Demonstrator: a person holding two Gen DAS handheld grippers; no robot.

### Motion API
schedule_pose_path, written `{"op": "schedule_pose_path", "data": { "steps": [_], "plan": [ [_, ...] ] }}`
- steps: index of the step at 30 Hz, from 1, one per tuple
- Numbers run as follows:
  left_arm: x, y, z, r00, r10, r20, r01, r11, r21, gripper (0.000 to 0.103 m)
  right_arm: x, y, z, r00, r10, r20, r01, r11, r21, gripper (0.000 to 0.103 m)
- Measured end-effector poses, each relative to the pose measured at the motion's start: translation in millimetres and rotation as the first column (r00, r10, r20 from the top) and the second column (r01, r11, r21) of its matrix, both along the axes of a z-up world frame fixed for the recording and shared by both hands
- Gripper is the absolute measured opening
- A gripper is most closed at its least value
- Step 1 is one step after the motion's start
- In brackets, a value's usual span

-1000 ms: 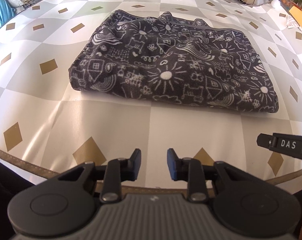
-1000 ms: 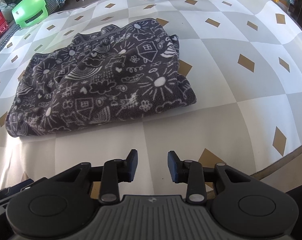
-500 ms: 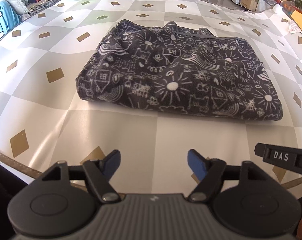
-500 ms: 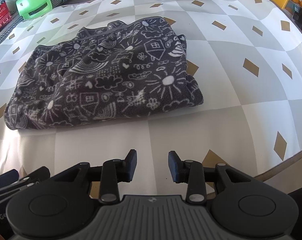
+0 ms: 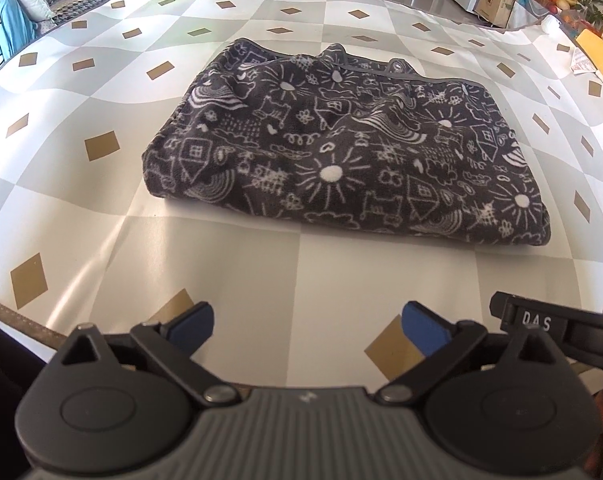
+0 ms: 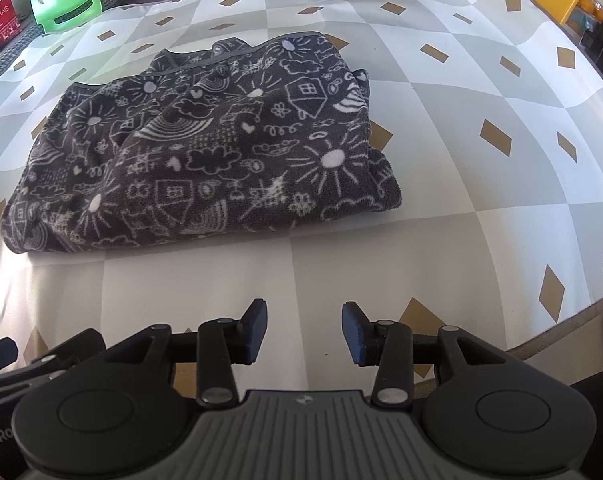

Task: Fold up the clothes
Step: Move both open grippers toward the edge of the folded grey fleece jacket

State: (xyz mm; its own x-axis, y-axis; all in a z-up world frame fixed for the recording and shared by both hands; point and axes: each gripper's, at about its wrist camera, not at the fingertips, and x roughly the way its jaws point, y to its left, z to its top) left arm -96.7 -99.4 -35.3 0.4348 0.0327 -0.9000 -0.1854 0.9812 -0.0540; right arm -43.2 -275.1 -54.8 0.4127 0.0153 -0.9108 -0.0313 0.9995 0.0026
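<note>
Ahead of both claws, well apart from them, a folded dark fleece garment [image 5: 341, 152] with white doodles lies on your checkered tablecloth [image 5: 101, 240]. Your left gripper [image 5: 307, 326] is spreading wide, nothing between its jaws. Your right gripper [image 6: 304, 330] is opening too, narrower, also empty.
</note>
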Motion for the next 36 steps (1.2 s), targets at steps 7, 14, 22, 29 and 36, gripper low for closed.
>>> {"op": "schedule_pose_path", "data": {
  "steps": [7,14,22,29,36],
  "plan": [
    [1.5,-5.8,-1.7,0.999,-0.020,-0.037,0.021,1.000,0.021,0.103,0.6,-1.1,-1.9,1.000,-0.010,-0.028,0.011,0.999,0.035,0.041],
    [0.7,-8.5,3.2,0.999,-0.029,-0.035,0.030,0.999,0.039,0.103,-0.8,-2.7,0.8,0.999,-0.003,-0.032,0.005,0.998,0.055,0.042],
    [1.8,-11.4,17.8,1.000,-0.025,0.002,0.024,0.996,0.087,0.103,-1.9,-8.9,10.0,1.000,-0.018,-0.017,0.019,0.997,0.073,0.042],
    [6.3,-10.3,23.7,1.000,-0.014,0.019,0.012,0.993,0.116,0.103,-2.9,-17.1,16.3,0.999,-0.046,0.012,0.045,0.996,0.077,0.042],
    [11.7,-11.9,26.0,1.000,-0.021,0.022,0.019,0.994,0.105,0.103,-3.0,-20.0,17.2,0.998,-0.055,0.016,0.053,0.995,0.079,0.041]
  ]
}}
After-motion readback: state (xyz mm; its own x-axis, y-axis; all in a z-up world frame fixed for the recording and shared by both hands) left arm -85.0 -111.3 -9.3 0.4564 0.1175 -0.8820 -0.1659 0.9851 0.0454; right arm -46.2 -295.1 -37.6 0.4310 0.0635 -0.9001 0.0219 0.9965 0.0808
